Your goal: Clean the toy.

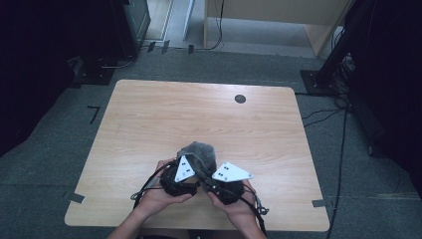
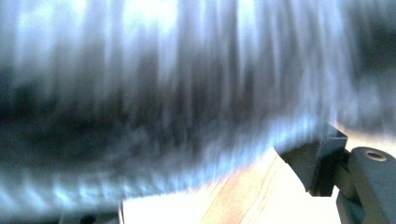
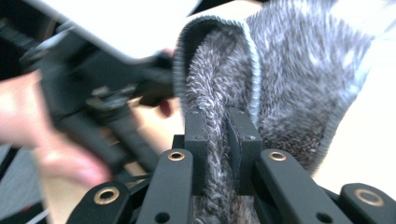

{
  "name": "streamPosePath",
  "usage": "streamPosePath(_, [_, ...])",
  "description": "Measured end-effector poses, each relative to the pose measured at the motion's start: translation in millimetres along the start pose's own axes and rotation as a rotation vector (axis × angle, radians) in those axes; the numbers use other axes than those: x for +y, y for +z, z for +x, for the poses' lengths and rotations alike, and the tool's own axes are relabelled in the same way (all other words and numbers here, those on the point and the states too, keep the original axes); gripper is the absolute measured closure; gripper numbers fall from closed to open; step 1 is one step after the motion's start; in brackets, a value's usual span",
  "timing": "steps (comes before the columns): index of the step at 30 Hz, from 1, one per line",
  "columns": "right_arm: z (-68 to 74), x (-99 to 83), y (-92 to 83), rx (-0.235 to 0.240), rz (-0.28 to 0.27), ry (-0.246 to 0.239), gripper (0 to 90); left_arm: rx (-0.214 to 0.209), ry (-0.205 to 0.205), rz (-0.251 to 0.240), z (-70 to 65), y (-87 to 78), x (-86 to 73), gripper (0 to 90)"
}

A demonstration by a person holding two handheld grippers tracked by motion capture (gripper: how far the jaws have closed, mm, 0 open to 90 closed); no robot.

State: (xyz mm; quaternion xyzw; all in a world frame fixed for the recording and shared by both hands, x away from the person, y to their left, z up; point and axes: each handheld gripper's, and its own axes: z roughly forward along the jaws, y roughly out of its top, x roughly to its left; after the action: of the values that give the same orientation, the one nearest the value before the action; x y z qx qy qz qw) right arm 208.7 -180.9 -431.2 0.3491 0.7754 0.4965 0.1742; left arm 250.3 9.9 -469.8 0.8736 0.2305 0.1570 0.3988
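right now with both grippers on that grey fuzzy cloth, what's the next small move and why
Probably draw the two grippers slowly apart to spread the cloth. The right gripper has its fingers pinched on a folded, hemmed edge of the grey cloth, and the left gripper sits right beside it at the same bunched-up cloth, close over the table. The left grip itself is too blurred to confirm.

cloth [image 3: 299,79]: grey, fuzzy knit pile, ribbed hem
desk [image 1: 149,119]: pale wood grain, smooth, matt
jaws: black matt plastic, brass-coloured rivets
floor [image 1: 45,164]: grey carpet, rough
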Motion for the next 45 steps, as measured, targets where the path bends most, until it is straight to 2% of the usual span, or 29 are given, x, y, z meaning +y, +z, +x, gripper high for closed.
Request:
streamPosePath(2, [-9.6, 0.7, -7.2, -0.006, -0.037, 0.049, 80.6, -0.021, -0.002, -0.028, 1.5, -1.8, -1.0, 34.1])
streamPosePath(4, [-17.9, 0.1, -12.2, 0.023, -0.077, 0.085, 80.5, -0.013, -0.003, -0.054, 2.2, -4.2, -1.1, 34.2])
streamPosePath(5, [-20.3, 0.1, -14.4, 0.019, -0.094, 0.091, 80.5, -0.010, -0.001, -0.073, 2.8, -6.2, -1.1, 34.2])
streamPosePath(8, [-27.0, 1.0, -23.0, 0.008, -0.160, 0.129, 80.3, -0.027, -0.004, -0.175, 5.7, -16.0, -1.3, 34.2])
streamPosePath(12, [-37.2, 1.1, -33.3, 0.063, -0.249, 0.213, 80.1, -0.071, 0.014, -0.335, 7.2, -30.3, -3.4, 34.2])
streamPosePath(15, [-41.0, 1.0, -34.3, 0.115, -0.268, 0.255, 79.9, -0.119, 0.029, -0.451, 7.0, -41.5, -5.0, 34.3])
streamPosePath(16, [-41.3, 0.1, -33.0, 0.120, -0.263, 0.253, 79.8, -0.119, 0.029, -0.468, 6.7, -44.1, -4.6, 34.3])
streamPosePath(18, [-42.7, -1.9, -31.6, 0.117, -0.261, 0.264, 79.8, -0.120, 0.026, -0.479, 8.2, -46.6, -4.4, 34.3])
streamPosePath(20, [-46.4, -4.7, -29.6, 0.134, -0.252, 0.292, 79.6, -0.132, 0.008, -0.499, 10.8, -48.8, -5.5, 34.3])
streamPosePath(22, [-49.3, -7.2, -25.5, 0.138, -0.215, 0.296, 79.1, -0.139, -0.006, -0.515, 12.7, -50.4, -5.4, 34.3])
streamPosePath(24, [-50.6, -9.7, -22.0, 0.121, -0.172, 0.289, 78.9, -0.145, -0.015, -0.515, 14.5, -51.3, -4.5, 34.3])
streamPosePath(26, [-51.9, -10.5, -22.8, 0.135, -0.187, 0.305, 79.0, -0.118, -0.003, -0.479, 14.3, -48.1, -5.1, 34.3])
streamPosePath(30, [-47.8, -3.7, -31.1, 0.184, -0.260, 0.304, 79.1, -0.100, 0.020, -0.417, 11.2, -40.0, -6.4, 34.3])
streamPosePath(33, [-40.9, 1.2, -34.3, 0.193, -0.280, 0.275, 79.1, -0.116, 0.029, -0.425, 8.1, -39.3, -5.2, 34.3])
streamPosePath(36, [-45.3, -0.5, -33.6, 0.222, -0.285, 0.313, 79.1, -0.128, 0.033, -0.437, 7.6, -41.7, -5.1, 34.3])
streamPosePath(38, [-48.5, -4.4, -30.7, 0.201, -0.269, 0.321, 79.1, -0.144, 0.026, -0.458, 7.8, -44.3, -4.5, 34.3])
streamPosePath(40, [-51.6, -8.1, -28.2, 0.181, -0.251, 0.329, 79.2, -0.143, 0.016, -0.464, 8.9, -45.7, -3.8, 34.2])
streamPosePath(42, [-52.1, -8.8, -27.9, 0.165, -0.237, 0.320, 79.1, -0.147, 0.007, -0.468, 10.4, -45.5, -4.4, 34.3])
streamPosePath(45, [-49.3, -5.7, -30.7, 0.170, -0.247, 0.312, 79.0, -0.143, -0.006, -0.446, 12.2, -42.5, -5.0, 34.3])
